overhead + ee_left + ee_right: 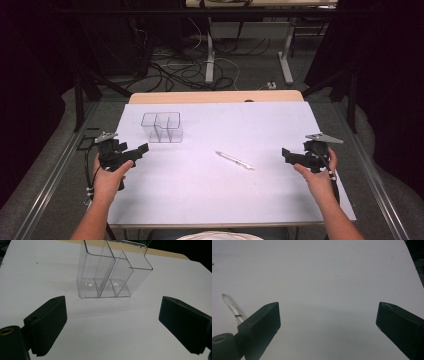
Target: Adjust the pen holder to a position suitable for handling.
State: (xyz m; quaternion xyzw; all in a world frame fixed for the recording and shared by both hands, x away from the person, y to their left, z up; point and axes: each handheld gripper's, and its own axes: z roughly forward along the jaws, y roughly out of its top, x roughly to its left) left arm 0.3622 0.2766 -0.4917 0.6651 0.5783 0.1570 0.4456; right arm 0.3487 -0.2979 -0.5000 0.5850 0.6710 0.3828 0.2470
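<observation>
Your left gripper (141, 150) and right gripper (287, 154) both gape wide and empty, flanking the clear plastic three-compartment organizer (162, 127) and slim white pen (235, 160) on the white desk (240, 200).

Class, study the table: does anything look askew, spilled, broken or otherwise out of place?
Nothing stands out. The clear organizer stands upright and empty at the table's far left. The pen lies flat on a slant near the middle, apart from it. The left claw and right claw are open and hold nothing.

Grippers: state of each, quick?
Left gripper: open, empty, facing the clear holder.
Right gripper: open, empty, pen beside it.
</observation>
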